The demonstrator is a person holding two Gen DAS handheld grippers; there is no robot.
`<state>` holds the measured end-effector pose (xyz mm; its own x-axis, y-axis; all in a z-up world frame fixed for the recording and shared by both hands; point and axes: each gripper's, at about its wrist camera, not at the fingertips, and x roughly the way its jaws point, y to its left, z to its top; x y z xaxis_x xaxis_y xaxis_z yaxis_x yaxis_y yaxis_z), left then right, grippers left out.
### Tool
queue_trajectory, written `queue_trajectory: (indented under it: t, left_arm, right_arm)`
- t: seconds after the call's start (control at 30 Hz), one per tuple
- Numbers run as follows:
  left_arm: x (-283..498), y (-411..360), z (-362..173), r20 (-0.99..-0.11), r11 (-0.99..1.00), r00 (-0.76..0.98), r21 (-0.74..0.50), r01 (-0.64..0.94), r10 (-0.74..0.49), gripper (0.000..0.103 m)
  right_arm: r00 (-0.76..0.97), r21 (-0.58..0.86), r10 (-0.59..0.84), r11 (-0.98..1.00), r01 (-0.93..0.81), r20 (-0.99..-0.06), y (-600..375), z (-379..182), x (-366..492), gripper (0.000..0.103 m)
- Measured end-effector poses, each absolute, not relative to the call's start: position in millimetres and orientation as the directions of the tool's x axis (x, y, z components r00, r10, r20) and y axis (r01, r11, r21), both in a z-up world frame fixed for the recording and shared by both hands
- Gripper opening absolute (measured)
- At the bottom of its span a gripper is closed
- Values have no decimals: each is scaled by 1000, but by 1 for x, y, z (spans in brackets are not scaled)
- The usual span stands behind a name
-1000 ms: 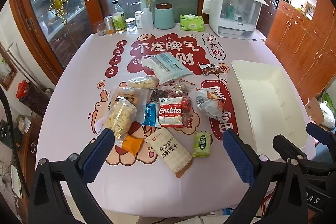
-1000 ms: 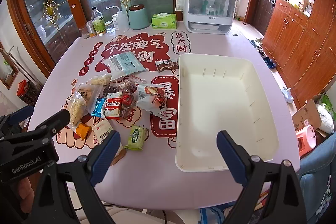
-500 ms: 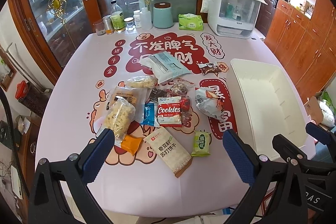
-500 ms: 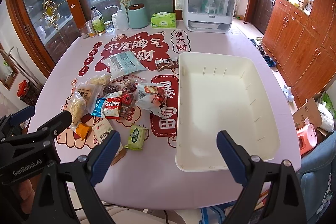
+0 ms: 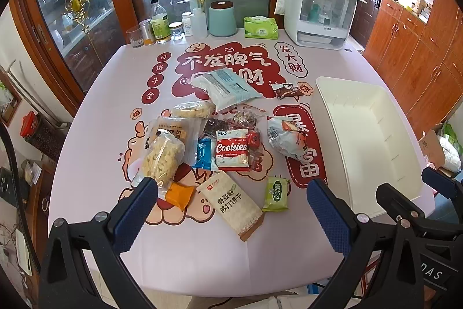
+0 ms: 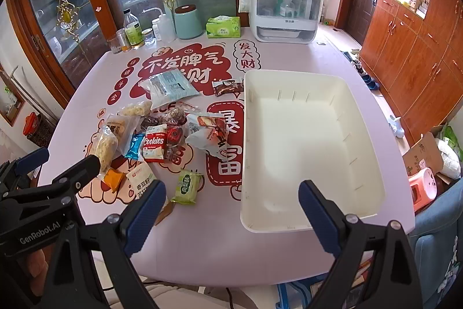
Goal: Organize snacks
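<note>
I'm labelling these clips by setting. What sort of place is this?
Probably a home dining room: a pink printed tablecloth, wooden cabinets, and a white countertop cup steriliser beside a green tissue pack.
</note>
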<state>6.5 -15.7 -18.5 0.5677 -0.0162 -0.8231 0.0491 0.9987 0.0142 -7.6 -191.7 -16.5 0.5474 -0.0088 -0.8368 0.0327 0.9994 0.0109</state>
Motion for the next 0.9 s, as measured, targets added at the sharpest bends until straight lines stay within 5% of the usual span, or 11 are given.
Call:
queue_trajectory:
  t: [0.9]
  left_arm:
    - [11, 26, -12, -837, 999, 546, 43, 4, 34, 102]
  right_arm:
    - [531, 24, 15, 1000, 10, -847, -166, -20, 0, 94]
